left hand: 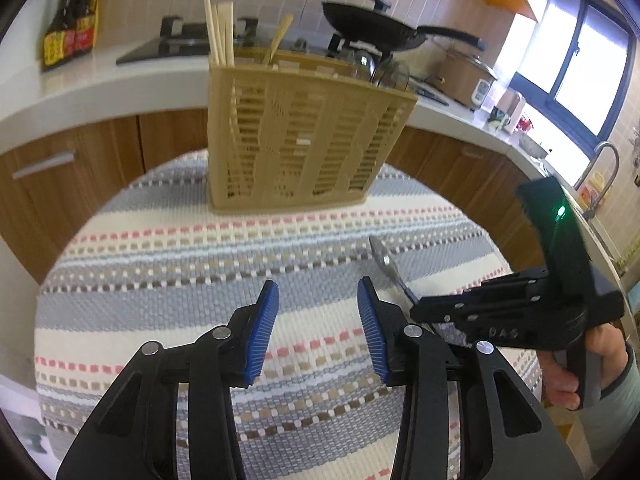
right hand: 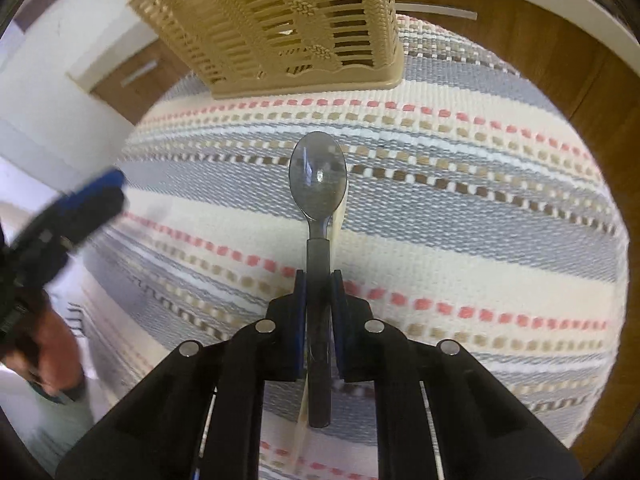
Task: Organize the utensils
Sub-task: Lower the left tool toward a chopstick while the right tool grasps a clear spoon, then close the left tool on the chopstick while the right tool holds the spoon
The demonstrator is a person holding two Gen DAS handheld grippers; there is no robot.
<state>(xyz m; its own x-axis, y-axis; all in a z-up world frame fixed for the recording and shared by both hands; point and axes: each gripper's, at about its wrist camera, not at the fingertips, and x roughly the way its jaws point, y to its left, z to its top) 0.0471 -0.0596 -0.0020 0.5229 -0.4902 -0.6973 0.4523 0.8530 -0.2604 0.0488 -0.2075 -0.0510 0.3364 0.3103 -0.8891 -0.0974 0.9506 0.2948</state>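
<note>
— Claw on the right (right hand: 319, 292): what is held in it?

— A metal spoon (right hand: 318, 176) is clamped by the handle between the blue pads (right hand: 299, 320), bowl pointing forward, lifted clear of the striped cloth on the worktop (right hand: 500, 216). A pale slim thing is seen just beneath the spoon; whether it is also gripped cannot be told.

— And the left claw (left hand: 318, 320)?

— It is held with its fingers apart and nothing between them, near the front edge of the worktop, just beside the right one.

— Which step is judged to be in hand?

— The carry, it seems: the spoon is grasped but not yet placed. The tan slotted basket (left hand: 296, 136) stands at the far edge of the worktop, chopsticks (left hand: 219, 30) already upright in its left compartment.

— What is called for next?

— The spoon probably has to be raised above the rim, tipped handle-down and lowered into a free compartment.

— Anything in the way?

— The basket's tall wall must be cleared, and the chopsticks avoided. The wok (left hand: 376, 28) and sauce bottles (left hand: 72, 20) on the counter behind stand well apart.
</note>
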